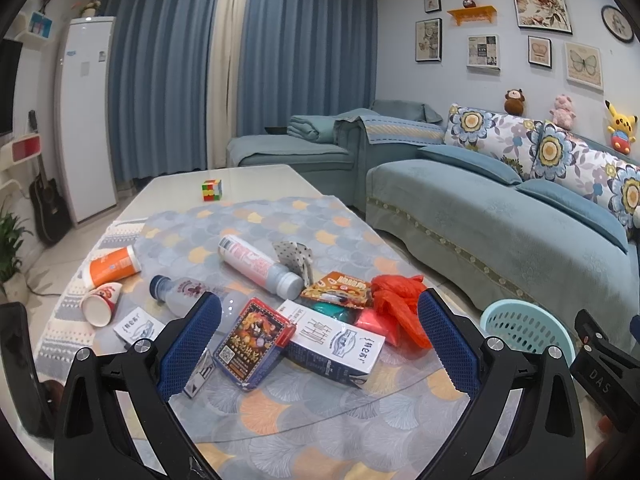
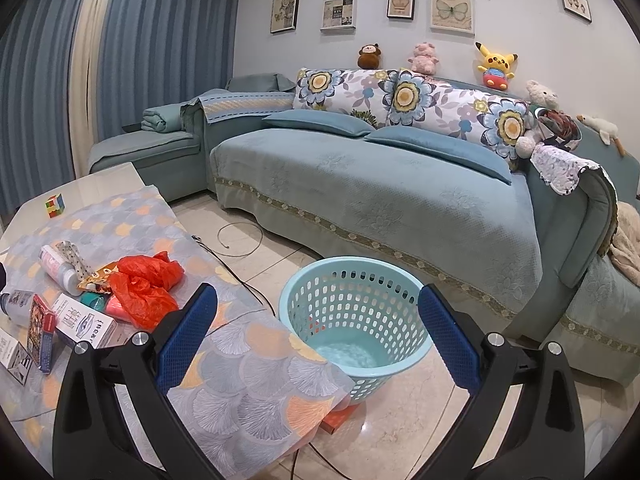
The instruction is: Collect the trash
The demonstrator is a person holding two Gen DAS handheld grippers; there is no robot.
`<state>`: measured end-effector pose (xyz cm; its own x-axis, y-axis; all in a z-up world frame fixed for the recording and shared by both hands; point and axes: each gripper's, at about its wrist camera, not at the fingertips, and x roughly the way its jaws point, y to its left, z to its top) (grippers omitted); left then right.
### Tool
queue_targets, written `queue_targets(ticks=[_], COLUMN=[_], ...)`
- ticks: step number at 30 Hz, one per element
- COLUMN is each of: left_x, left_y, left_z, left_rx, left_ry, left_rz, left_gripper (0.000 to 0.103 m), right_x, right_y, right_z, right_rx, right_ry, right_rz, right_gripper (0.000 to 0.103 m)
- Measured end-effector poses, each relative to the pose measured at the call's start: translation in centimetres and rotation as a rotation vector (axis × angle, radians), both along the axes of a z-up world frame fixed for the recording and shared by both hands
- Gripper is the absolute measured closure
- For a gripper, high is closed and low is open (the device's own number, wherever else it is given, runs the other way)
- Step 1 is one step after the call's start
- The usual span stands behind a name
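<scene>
Trash lies scattered on the cloth-covered table (image 1: 280, 416): a red plastic bag (image 1: 400, 304), a white carton (image 1: 336, 340), a dark card box (image 1: 252, 344), a snack packet (image 1: 340, 288), a pink-labelled bottle (image 1: 260, 264), a clear bottle (image 1: 192, 296), an orange cup (image 1: 114, 266) and a paper cup (image 1: 100, 304). My left gripper (image 1: 320, 340) hovers open above the boxes, holding nothing. My right gripper (image 2: 318, 332) is open and empty over the table's corner, in front of the light blue basket (image 2: 356, 312) on the floor. The bag (image 2: 144, 284) and carton (image 2: 84, 322) show at its left.
A Rubik's cube (image 1: 212, 190) sits at the table's far end. A blue sofa (image 2: 380, 200) with cushions runs along the right. Cables (image 2: 240, 236) trail over the tiled floor beside the table. A guitar (image 1: 48, 204) and a white cabinet (image 1: 86, 120) stand at the far left.
</scene>
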<state>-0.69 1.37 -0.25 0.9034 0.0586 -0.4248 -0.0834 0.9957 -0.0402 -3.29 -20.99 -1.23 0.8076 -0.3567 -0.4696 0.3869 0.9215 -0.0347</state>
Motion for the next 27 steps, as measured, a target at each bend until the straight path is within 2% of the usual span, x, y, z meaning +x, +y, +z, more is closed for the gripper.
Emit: queue_targets(ticks=[5,11,12,14,18,21,23,27], left_x=[0.0,0.3,0.3,0.3,0.5,0.9,1.2,2.3], left_y=[0.6,7.0,8.3,11.1,15.2,18.0,19.2,19.6], left_z=[0.3,1.9,1.8,1.2,-0.9,-2.5,-3.8,-5.8], left_rx=[-0.015,-0.15,-0.171,-0.199,-0.199,-0.244,-0.275,-0.316], left_ry=[0.009,0.065,0.077,0.103,0.156,0.186,0.209,0.259], left_rz=[-0.002,-0.003,-0.002,0.026,0.128,0.188,0.206,0.223], left_gripper=[0.008,0.008,0.008,0.008,0.008,0.009,0.009,0.009], right_x=[0.2,1.9,2.5,3.7,6.4,8.3,8.9,11.4], right_y=[-0.4,0.1,0.3,1.1,2.5,3.5,4.4,5.6], right_z=[0.2,0.8,0.9,1.0,0.9,0.3,-0.1,-1.5], right_rx=[0.028,0.028,0.04,0.002,0.017,0.014,0.012,0.026], right_ry=[0.032,0.053,0.066,0.06,0.059,0.066,0.049,0.078], right_rz=[0.025,0.145,0.179,0.225,0.347,0.415,0.461,0.547], right_gripper=[0.008,0.012,0.017,0.025,0.041,0.055,0.056,0.056])
